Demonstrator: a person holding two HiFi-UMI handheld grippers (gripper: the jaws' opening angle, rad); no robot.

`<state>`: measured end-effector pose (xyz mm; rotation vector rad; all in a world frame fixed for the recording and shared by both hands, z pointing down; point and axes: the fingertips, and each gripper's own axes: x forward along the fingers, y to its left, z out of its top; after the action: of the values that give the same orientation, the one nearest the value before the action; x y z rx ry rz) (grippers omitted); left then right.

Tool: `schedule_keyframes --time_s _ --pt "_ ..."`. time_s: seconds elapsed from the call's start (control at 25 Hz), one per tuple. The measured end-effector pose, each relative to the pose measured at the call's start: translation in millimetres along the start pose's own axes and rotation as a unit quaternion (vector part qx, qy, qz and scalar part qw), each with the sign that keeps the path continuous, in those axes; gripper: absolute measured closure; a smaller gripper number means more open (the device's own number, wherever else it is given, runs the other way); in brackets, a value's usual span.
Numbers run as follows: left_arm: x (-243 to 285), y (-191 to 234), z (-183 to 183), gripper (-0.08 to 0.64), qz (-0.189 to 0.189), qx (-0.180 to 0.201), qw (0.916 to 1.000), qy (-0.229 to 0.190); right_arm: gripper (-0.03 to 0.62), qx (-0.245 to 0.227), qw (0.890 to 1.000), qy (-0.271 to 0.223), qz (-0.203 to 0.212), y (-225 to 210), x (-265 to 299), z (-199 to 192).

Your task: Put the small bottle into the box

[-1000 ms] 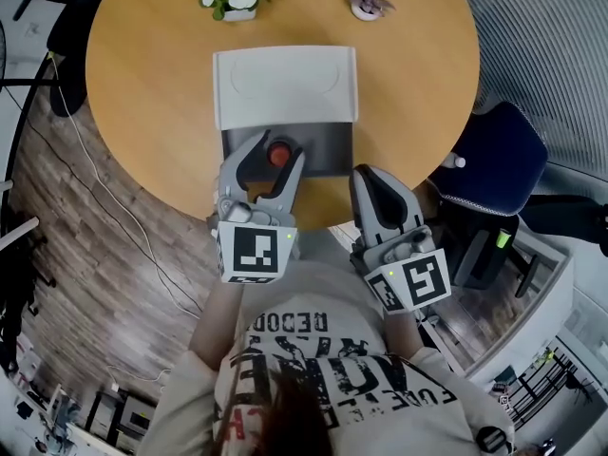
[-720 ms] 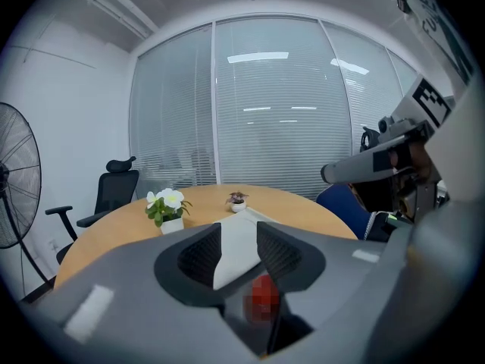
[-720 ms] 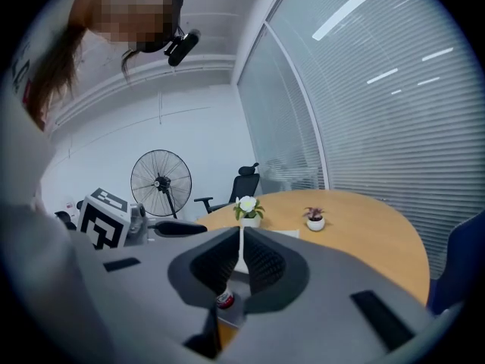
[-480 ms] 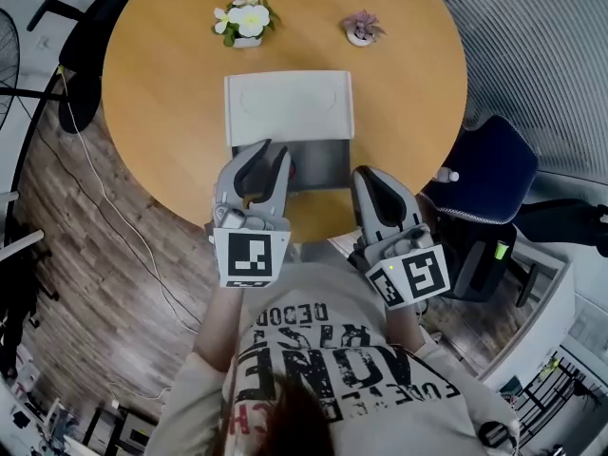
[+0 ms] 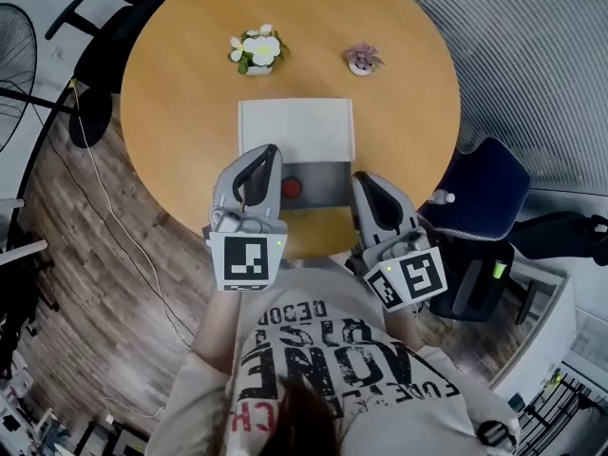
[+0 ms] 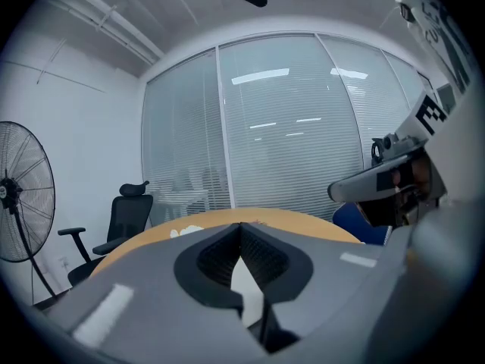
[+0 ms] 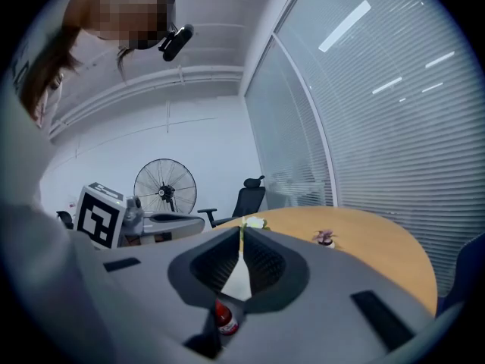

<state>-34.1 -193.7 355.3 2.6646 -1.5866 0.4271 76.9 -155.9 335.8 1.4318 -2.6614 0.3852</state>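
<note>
The small bottle (image 5: 291, 188), with its red cap, stands inside the dark tray of the box (image 5: 328, 183), near the tray's left side. The main step looks done. The white lid (image 5: 294, 126) lies folded back flat on the tabletop (image 5: 190, 84) behind the tray, so the only thing that may be left is closing it, and the task does not ask for that.

The left gripper (image 5: 269, 155) hangs over the near-left corner of the box, just beside the bottle and not touching it. Its fingers (image 6: 227, 252) are clenched tip to tip with nothing between them.

The right gripper (image 5: 364, 180) sits at the near-right edge of the box, and its 2 fingers (image 7: 261, 260) are pressed together as well, gripping nothing. In the right gripper view the bottle shows only through the gap under the pads, down in the tray. Both tools are empty and the bottle rests free in the box.
</note>
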Motion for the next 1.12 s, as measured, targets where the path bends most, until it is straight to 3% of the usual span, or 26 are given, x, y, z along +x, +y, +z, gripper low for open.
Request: schedule_keyframes --time_s 0.08,0.24,0.4,0.6,0.76,1.12 --pt "-3 10 11 0.549 0.008 -0.011 0.9999 -0.010 0.571 0.004 1.000 -0.004 0.002 4 1 5" --pt "-11 28 33 0.549 0.015 0.003 0.9991 -0.040 0.571 0.013 1.000 -0.019 0.006 8 -1 19" --pt "-28 38 62 0.549 0.024 -0.035 0.9974 -0.058 0.571 0.009 0.999 -0.032 -0.003 9 -7 32" --pt "-54 46 88 0.549 0.021 -0.046 0.9945 -0.092 0.571 0.004 0.999 -0.049 -0.013 20 -15 45" --pt "-74 48 97 0.549 0.017 -0.036 0.9928 -0.113 0.571 -0.001 0.998 -0.064 -0.018 35 -24 52" --pt "-111 37 82 0.549 0.013 -0.033 0.9930 -0.112 0.571 -0.038 0.995 -0.094 -0.012 69 -43 61"
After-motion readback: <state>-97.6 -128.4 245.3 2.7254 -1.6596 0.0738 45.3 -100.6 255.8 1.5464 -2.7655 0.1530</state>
